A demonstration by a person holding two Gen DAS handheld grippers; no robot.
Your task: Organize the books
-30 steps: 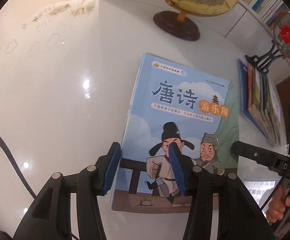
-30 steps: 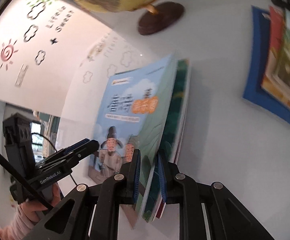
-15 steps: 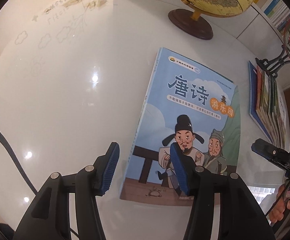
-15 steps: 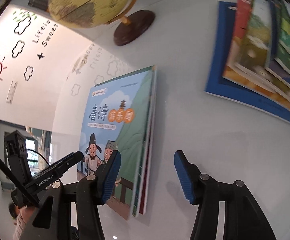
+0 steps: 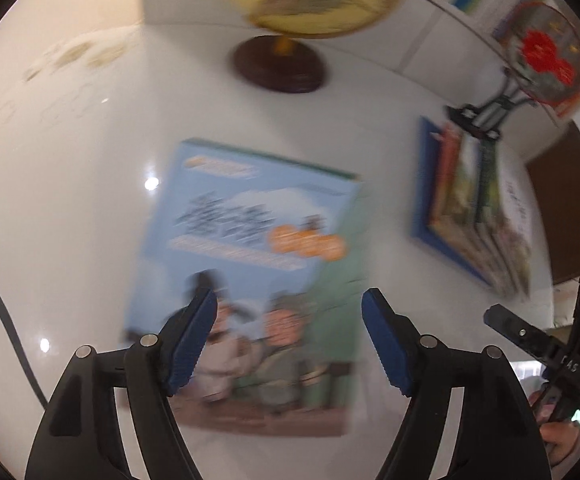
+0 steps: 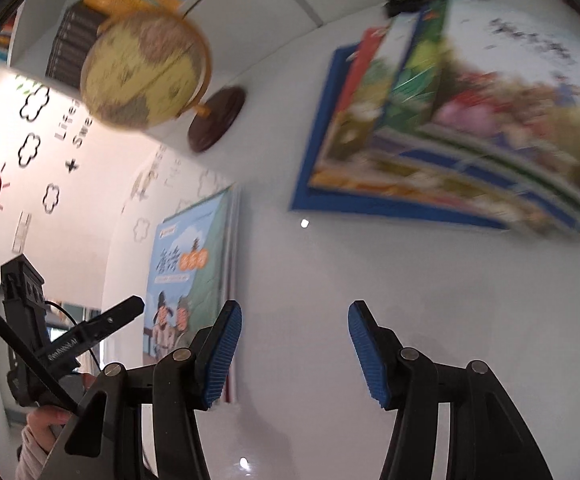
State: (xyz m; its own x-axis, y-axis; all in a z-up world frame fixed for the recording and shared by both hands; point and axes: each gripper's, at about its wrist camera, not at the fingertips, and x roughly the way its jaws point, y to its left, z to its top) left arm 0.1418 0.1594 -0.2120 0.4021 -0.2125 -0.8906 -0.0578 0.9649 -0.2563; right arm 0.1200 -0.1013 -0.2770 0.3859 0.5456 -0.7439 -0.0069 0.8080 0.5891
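On the white worktop (image 5: pixel 69 208), near centre, I log one blue picture book (image 5: pixel 249 272) lying flat on a few thinner books. My left gripper (image 5: pixel 285 340) hangs over its near end, jaws just opened wide, nothing clamped. My right gripper (image 6: pixel 294 352) sits right of that pile over bare worktop, jaws just opened too, empty. Far right: a leaning row of books (image 6: pixel 450 128). Far centre: a globe (image 6: pixel 145 72).
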